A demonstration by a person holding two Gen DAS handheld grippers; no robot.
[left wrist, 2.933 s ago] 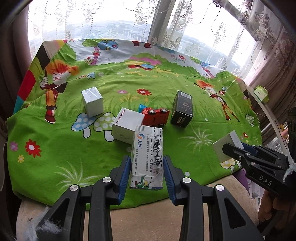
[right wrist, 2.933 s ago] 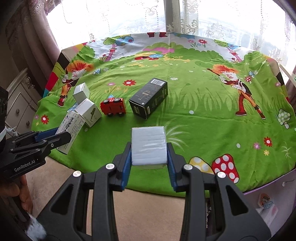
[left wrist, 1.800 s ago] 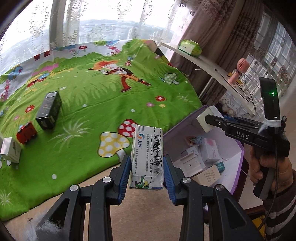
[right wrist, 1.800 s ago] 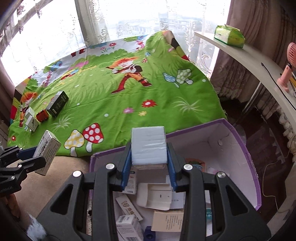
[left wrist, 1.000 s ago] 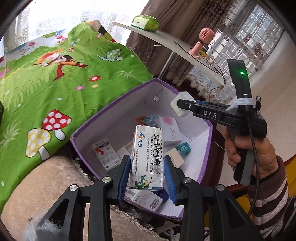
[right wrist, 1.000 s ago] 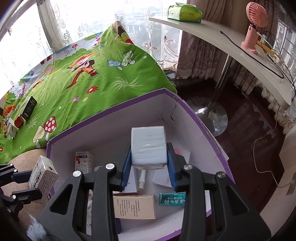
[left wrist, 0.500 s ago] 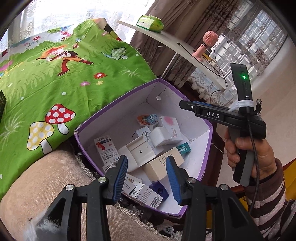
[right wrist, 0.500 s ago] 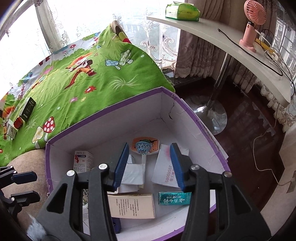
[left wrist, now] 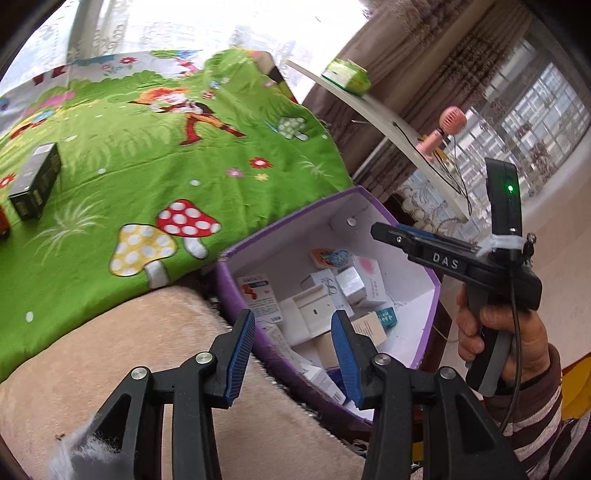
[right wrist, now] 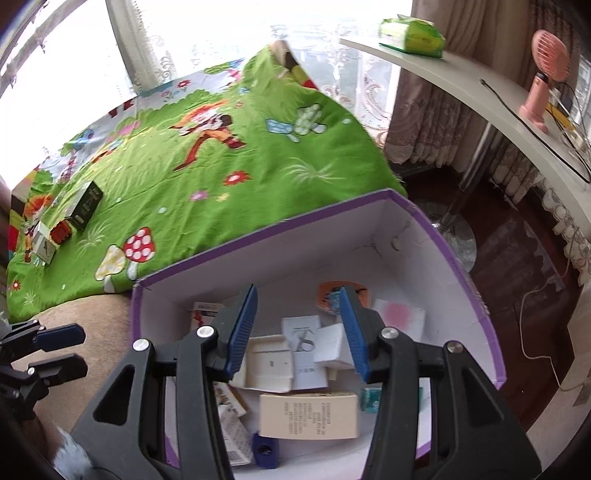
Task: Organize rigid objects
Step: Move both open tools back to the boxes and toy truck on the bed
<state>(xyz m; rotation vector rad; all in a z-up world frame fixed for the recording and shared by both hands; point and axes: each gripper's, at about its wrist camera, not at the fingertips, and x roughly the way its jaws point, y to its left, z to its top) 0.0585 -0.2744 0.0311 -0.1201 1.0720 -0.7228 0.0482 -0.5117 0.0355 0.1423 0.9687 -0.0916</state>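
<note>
A purple box (left wrist: 236,295) (right wrist: 491,325) with white inner walls stands beside the green cartoon cloth (left wrist: 147,155) and holds several small cartons. Among them is a silvery white box (left wrist: 349,284) (right wrist: 334,347). My left gripper (left wrist: 291,325) hangs open and empty over the box's near rim; it also shows at lower left (right wrist: 74,349). My right gripper (right wrist: 298,295) is open and empty above the box's inside, held by a hand (left wrist: 391,236). On the cloth lie a black box (left wrist: 35,186) (right wrist: 85,205), a red toy car (right wrist: 61,232) and a white box (right wrist: 42,245).
A beige plush surface (left wrist: 110,354) lies between the cloth and the purple box. A curved white shelf (right wrist: 461,81) to the right carries a green tissue pack (right wrist: 410,35), a pink fan (right wrist: 543,74) and cables. Dark floor (right wrist: 517,240) lies beyond the box.
Both grippers have opened and let go of their cartons, which dropped into the purple box. Both views have since swung left, back toward the green cloth.
</note>
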